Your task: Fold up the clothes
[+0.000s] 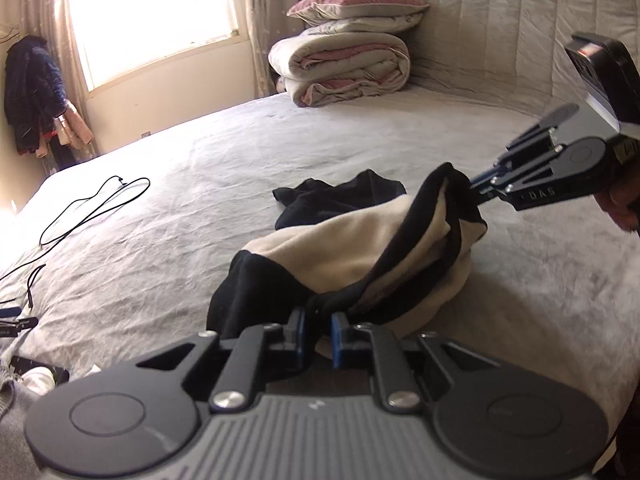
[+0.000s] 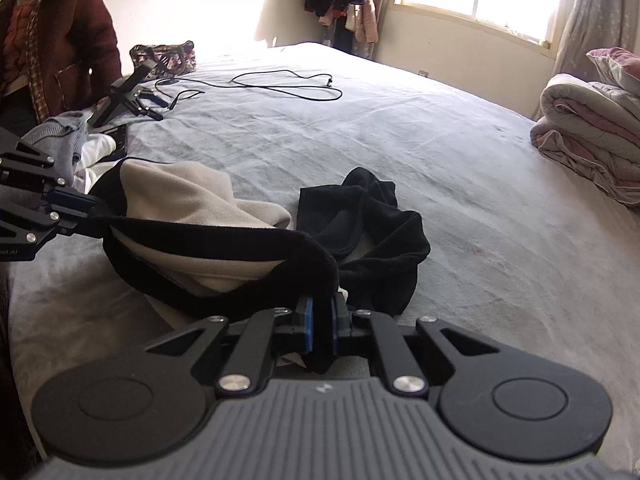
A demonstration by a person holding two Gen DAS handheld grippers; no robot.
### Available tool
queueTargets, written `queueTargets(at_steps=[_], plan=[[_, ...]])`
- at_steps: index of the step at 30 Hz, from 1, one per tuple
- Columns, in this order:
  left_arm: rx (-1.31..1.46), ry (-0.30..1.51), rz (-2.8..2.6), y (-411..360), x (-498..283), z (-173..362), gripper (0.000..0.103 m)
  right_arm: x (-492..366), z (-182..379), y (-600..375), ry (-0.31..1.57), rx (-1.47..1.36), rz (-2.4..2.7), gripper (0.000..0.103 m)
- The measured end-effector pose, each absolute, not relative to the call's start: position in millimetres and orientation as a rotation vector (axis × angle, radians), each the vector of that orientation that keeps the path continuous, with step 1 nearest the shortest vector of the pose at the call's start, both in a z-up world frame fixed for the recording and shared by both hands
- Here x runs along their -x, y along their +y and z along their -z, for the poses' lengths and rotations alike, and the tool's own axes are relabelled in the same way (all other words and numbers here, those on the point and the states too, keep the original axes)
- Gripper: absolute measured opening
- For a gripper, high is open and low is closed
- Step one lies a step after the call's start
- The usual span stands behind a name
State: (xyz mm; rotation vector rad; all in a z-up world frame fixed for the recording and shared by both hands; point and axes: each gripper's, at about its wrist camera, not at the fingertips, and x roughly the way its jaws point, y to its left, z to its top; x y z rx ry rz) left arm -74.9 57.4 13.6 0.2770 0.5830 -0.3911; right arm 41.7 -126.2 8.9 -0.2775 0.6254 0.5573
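this is looking like a bedroom in a home. a wide bed [image 1: 360,128] is filling both views, its padded headboard [image 1: 500,20] rising at 1 o'clock. folded quilts [image 1: 340,68] and a pillow [image 1: 356,2] are sitting stacked at 12 o'clock, sunlight is pouring through a curtained window [image 1: 152,16] at 11, and clothes [image 1: 32,92] are hanging in the corner at 9.
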Motion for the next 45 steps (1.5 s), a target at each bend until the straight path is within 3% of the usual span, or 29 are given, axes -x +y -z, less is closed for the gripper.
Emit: queueTargets(at_steps=[15,29,30,32,36,38,40,41,45], plan=[[0.076,0.468,0.290,95,55,-48,0.012,-30,-54,-105,0.543,0.213,-0.361,0.005],[0.264,0.578,0.182,122,-6,-32,0.012,-68,-29,-68,0.575,0.208,-0.323,0.007],[0.274,0.580,0.180,122,-11,-31,0.012,-70,-28,-70,0.579,0.197,-0.323,0.017],[0.292,0.558,0.184,123,-19,-26,0.013,-71,-26,-75,0.598,0.166,-0.331,0.021],[0.325,0.572,0.231,128,-26,-3,0.016,-69,-17,-89,0.646,0.094,-0.359,0.049],[0.318,0.609,0.246,132,-29,1,0.021,-68,-11,-93,0.667,0.081,-0.367,0.050],[0.320,0.615,0.261,137,-30,1,0.039,-70,-5,-101,0.684,0.035,-0.368,0.052],[0.328,0.617,0.265,140,-30,1,0.042,-71,-3,-104,0.691,0.007,-0.370,0.053],[0.369,0.650,0.297,151,-32,4,0.047,-77,7,-115,0.710,-0.097,-0.394,0.053]])
